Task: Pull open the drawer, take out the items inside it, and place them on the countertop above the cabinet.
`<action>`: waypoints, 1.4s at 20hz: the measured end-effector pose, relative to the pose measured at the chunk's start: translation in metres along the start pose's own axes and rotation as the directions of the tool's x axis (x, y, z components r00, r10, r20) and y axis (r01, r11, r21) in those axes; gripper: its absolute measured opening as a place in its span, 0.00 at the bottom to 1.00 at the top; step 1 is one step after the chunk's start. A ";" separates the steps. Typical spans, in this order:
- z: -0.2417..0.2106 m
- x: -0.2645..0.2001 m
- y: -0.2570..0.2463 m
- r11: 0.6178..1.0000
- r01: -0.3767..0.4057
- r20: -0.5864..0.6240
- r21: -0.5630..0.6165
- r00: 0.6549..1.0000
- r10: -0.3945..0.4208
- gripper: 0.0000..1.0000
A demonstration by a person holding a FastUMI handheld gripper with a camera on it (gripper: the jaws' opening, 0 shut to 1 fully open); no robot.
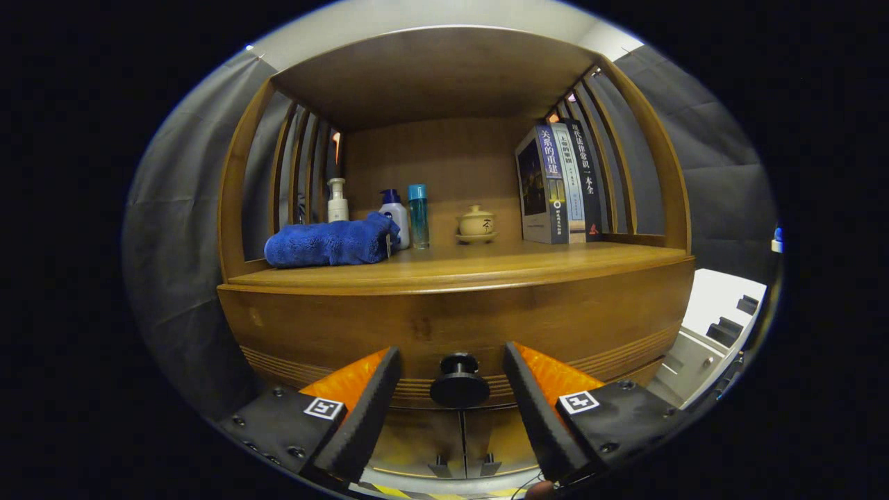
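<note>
A wooden cabinet stands right in front of me, its drawer front [444, 323] closed. A round black knob [458, 382] juts from the drawer's lower middle. My gripper [453, 361] is open, with one finger on each side of the knob and a gap between each finger and it. Above the drawer runs the wooden countertop [486, 267]. The drawer's contents are hidden.
On the countertop lie a rolled blue towel [330, 243], a white pump bottle [337, 201], a white bottle with a blue cap [396, 212], a teal bottle [418, 215], a small lidded ceramic cup [476, 223] and several upright books [559, 184]. White equipment [715, 326] stands to the right.
</note>
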State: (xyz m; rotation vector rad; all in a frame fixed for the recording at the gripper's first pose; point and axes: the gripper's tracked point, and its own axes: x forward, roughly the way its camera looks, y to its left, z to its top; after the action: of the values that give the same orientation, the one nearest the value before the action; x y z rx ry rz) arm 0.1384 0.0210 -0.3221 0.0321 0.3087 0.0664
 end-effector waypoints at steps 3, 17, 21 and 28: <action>-0.005 -0.001 0.005 1.000 -0.015 -0.002 0.003 1.000 0.015 0.90; -0.017 0.010 -0.006 0.999 0.034 0.003 0.028 0.999 -0.035 0.74; -0.019 0.008 -0.010 0.999 0.032 -0.008 0.034 0.999 -0.032 0.57; -0.020 0.009 -0.010 0.999 0.042 -0.014 0.026 0.999 -0.042 0.44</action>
State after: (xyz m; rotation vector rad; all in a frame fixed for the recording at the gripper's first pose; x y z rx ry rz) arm 0.1408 0.0119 -0.3445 0.0510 0.3231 0.0212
